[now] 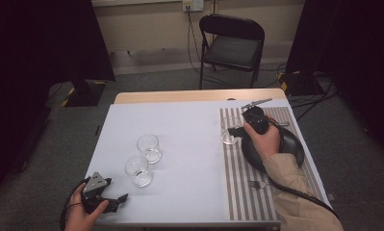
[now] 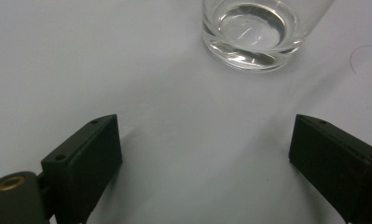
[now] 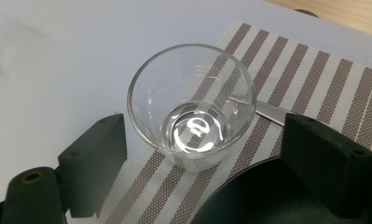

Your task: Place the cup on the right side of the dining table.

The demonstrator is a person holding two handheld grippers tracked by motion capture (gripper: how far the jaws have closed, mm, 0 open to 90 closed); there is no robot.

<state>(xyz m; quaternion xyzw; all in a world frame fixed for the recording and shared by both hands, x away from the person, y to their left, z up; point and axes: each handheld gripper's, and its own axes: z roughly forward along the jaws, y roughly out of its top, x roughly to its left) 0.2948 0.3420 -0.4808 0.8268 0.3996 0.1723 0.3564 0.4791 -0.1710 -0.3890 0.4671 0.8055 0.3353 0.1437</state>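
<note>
Left gripper (image 1: pixel 113 200) held low over the near left corner of the table (image 1: pixel 189 144), jaws spread wide, nothing between them; bare white surface beneath in the left gripper view. Nearest glass (image 1: pixel 138 170) upright just beyond those jaws, empty, second glass (image 1: pixel 148 147) just behind it and slightly right, close together, contact not determinable. Fork (image 1: pixel 255 183) flat on the striped placemat (image 1: pixel 237 192) toward the near right edge, beside a black plate (image 1: pixel 288 144) partly covered by the right hand (image 1: pixel 264 139). Right gripper (image 1: pixel 234 131) over the far left part of the placemat, jaws open wide on either side of a third glass (image 3: pixel 191 105), not closed on it. That glass upright, empty, standing on the placemat's left border near the plate rim. No readable brand, label or writing on any item. Folding chair (image 1: pixel 232 45) beyond the far edge, on the floor
</note>
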